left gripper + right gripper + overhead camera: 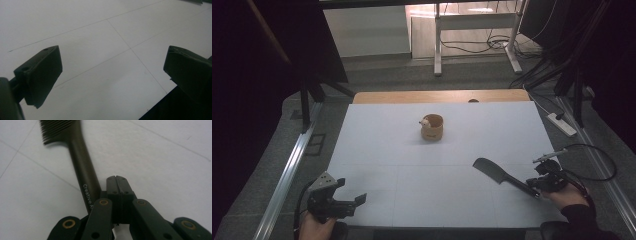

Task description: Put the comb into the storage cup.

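The right claw [539, 189], its jaws pressed shut, rests against the handle end of the black spatula [499, 175] lying flat near the counter's [377, 150] right front corner, apparently to nudge it, while the left claw [349, 200] idles wide open and empty at the left front corner.

Two handheld grippers, both matt black. The left gripper [348, 198] carries a light grey three-cornered plate [324, 180] on top, dotted with small holes; its body is blocky, with two thick wedge-shaped fingers [40, 75] that have flat faces and a small round recess near one tip. The right gripper [116, 180] has two narrow rectangular pads set with small dark screws, flat black link arms behind them, and brass-coloured ringed pivots [103, 202] at the joints. A thin black cable [597, 155] loops from the right gripper, beside a slim grey rod [550, 157]. The person's right forearm wears a dark sleeve [582, 220].
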Action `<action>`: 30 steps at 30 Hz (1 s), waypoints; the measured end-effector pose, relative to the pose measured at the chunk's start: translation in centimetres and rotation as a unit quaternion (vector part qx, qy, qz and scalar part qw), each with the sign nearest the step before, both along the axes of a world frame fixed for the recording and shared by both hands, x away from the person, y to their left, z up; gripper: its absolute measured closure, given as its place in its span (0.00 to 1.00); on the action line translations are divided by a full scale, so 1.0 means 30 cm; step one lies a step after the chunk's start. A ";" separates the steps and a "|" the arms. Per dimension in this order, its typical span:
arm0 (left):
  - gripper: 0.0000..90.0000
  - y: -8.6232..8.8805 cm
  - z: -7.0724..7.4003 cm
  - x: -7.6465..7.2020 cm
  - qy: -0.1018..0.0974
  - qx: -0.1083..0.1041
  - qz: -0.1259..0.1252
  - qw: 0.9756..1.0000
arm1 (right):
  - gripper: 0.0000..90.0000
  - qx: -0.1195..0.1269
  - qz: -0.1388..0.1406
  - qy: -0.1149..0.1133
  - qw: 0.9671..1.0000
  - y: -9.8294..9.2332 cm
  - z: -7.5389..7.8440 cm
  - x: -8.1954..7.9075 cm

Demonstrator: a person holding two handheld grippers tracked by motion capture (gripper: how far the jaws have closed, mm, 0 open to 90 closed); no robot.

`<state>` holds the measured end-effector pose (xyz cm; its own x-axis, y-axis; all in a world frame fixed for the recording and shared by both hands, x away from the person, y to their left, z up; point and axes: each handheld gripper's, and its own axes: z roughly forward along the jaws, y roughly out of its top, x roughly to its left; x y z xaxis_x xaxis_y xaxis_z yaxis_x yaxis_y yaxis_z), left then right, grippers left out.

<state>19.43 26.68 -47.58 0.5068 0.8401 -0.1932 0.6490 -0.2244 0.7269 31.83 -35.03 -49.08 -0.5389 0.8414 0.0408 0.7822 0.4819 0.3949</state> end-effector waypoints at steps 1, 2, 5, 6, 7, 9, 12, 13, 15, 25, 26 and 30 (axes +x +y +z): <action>0.03 0.000 0.000 0.000 0.000 0.000 0.000 1.000 | 1.00 0.000 0.003 0.000 1.000 0.003 0.000 -0.004; 0.03 0.000 0.000 0.000 0.000 0.000 0.000 1.000 | 1.00 -0.001 0.004 0.002 1.000 0.006 0.000 -0.009; 0.03 0.000 0.000 0.000 0.000 0.000 0.000 1.000 | 1.00 0.000 0.013 0.004 1.000 0.017 -0.001 -0.020; 0.03 0.000 0.000 0.000 0.000 0.000 0.000 1.000 | 1.00 -0.002 0.016 0.006 1.000 0.021 0.000 -0.023; 0.03 0.000 0.000 0.000 0.000 0.000 0.000 1.000 | 1.00 -0.001 0.019 0.008 1.000 0.025 0.000 -0.027; 0.03 0.000 0.000 0.000 0.000 0.000 0.001 1.000 | 1.00 -0.001 0.023 0.010 1.000 0.033 0.000 -0.033; 0.03 -0.001 0.000 0.000 0.000 0.000 0.000 1.000 | 1.00 -0.004 0.026 0.010 1.000 0.039 0.000 -0.037; 0.03 -0.001 0.000 0.000 0.000 0.000 0.001 1.000 | 1.00 -0.004 0.026 0.010 1.000 0.038 0.000 -0.037; 0.04 -0.001 0.000 0.000 0.000 0.001 0.001 1.000 | 1.00 -0.003 0.025 0.008 1.000 0.037 0.000 -0.036; 0.04 -0.001 -0.001 0.002 0.001 0.001 0.001 1.000 | 0.83 -0.002 0.014 -0.038 0.999 0.045 0.047 -0.048; 0.04 -0.001 -0.001 0.002 0.002 0.001 0.002 1.000 | 0.80 0.002 0.014 -0.045 0.999 0.048 0.053 -0.050; 0.04 -0.001 -0.001 0.002 0.002 0.001 0.002 1.000 | 0.67 0.008 0.015 -0.061 0.998 0.062 0.070 -0.055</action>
<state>19.49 26.65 -47.60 0.5024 0.8427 -0.1934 0.6531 -0.2232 0.7237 30.18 -33.16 -46.99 -0.5656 0.8246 -0.0136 0.7134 0.4974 0.4936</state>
